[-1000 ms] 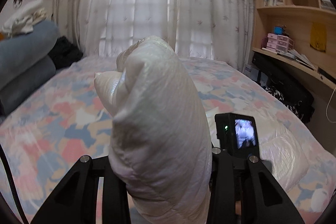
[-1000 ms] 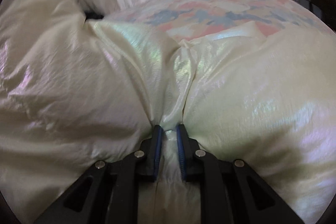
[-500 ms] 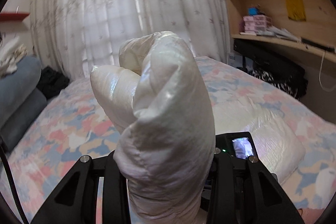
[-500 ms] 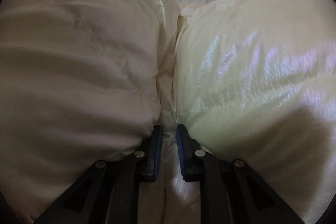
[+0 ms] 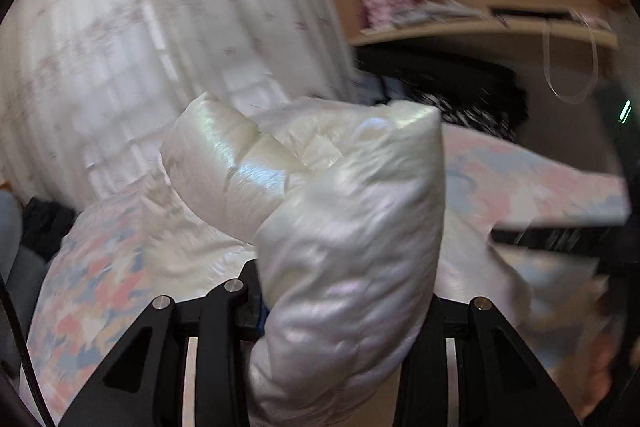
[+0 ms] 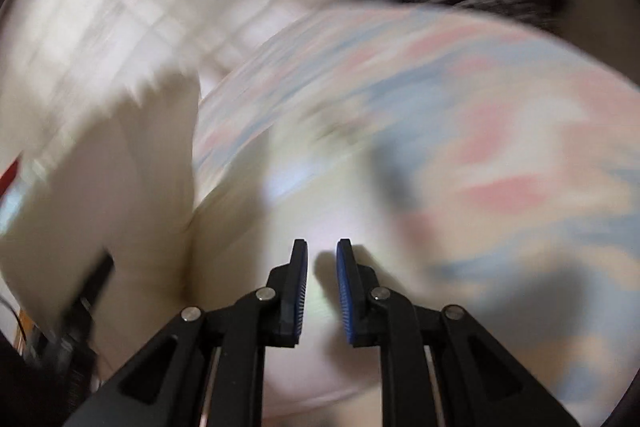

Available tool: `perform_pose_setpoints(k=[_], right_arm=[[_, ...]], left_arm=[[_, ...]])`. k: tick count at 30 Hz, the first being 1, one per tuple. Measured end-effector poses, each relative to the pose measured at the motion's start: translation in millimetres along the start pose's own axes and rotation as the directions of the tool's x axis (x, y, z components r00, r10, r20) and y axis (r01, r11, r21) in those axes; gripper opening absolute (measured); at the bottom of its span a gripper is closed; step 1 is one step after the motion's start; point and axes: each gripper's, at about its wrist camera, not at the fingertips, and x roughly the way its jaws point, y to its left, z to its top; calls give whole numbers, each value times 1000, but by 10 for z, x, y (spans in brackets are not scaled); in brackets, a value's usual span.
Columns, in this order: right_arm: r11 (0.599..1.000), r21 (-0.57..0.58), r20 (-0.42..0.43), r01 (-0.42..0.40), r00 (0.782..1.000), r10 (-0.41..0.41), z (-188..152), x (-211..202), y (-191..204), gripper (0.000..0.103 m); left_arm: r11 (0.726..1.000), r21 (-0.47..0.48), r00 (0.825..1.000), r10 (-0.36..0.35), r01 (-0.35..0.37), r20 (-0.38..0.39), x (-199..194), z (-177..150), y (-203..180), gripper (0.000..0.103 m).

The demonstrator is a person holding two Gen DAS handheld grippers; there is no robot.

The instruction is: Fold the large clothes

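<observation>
A puffy cream-white down jacket point(image 5: 340, 211) fills the middle of the left wrist view. My left gripper point(image 5: 340, 311) is shut on a thick fold of it and holds it above the bed; the fingertips are hidden by the fabric. More of the jacket lies on the bed behind point(image 5: 176, 227). In the blurred right wrist view, my right gripper point(image 6: 322, 287) has its blue-padded jaws slightly apart with nothing between them, just over the pale jacket point(image 6: 304, 203). A raised cream part point(image 6: 120, 195) hangs at the left.
The bed has a pink, blue and cream patterned cover point(image 5: 100, 307), also in the right wrist view point(image 6: 500, 147). White curtains point(image 5: 140, 47) hang behind. Wooden shelves point(image 5: 460, 23) and a black bag point(image 5: 460, 83) are at the right. Dark clothes point(image 5: 44, 223) lie at the far left.
My right gripper has let go of the jacket fold and pulled back from it. My left gripper has swung to the right with its fold still held. Both views are motion-blurred.
</observation>
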Motion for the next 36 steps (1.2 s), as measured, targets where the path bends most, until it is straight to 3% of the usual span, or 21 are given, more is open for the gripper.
perform_pose_setpoints(k=[4, 7, 13, 15, 17, 19, 21, 22, 25, 30, 32, 36], right_arm=[[994, 82, 104, 67, 992, -76, 108, -241, -362, 16], [989, 109, 140, 99, 984, -114, 127, -328, -535, 16], [983, 148, 83, 110, 989, -123, 59, -161, -785, 16], [982, 150, 63, 111, 991, -122, -9, -125, -815, 16], [984, 141, 49, 105, 992, -113, -89, -132, -804, 16], [987, 133, 45, 94, 994, -101, -99, -148, -774, 16], [989, 118, 53, 83, 995, -90, -93, -200, -723, 16], [991, 110, 59, 78, 995, -85, -86, -236, -694, 16], [996, 68, 77, 63, 995, -68, -30, -351, -550, 20], [1000, -14, 108, 4, 994, -2, 116, -562, -192, 49], [998, -40, 95, -50, 994, 54, 232, -592, -6, 54], [982, -140, 64, -124, 989, 134, 512, -494, 429, 77]], left_arm=[[996, 89, 1000, -10, 12, -26, 319, 13, -552, 36], [987, 163, 1000, 12, -12, 2, 416, -51, -916, 36], [945, 314, 993, 66, -94, 98, 501, -430, -1286, 38], [949, 307, 994, 45, -73, 98, 470, -423, -1282, 39], [958, 284, 997, 4, -27, 81, 430, -367, -1210, 45], [961, 272, 997, -58, 40, 57, 367, -323, -1134, 68], [959, 262, 992, -118, 104, 38, 275, -294, -1044, 83], [958, 259, 990, -137, 123, 38, 236, -265, -1027, 85], [954, 234, 979, -199, 186, 33, 50, -223, -922, 86], [958, 118, 965, -261, 260, -7, -325, -130, -482, 86], [965, 61, 967, -253, 254, -21, -401, -42, -175, 86], [981, -71, 983, -181, 178, -41, -347, 49, 517, 86]])
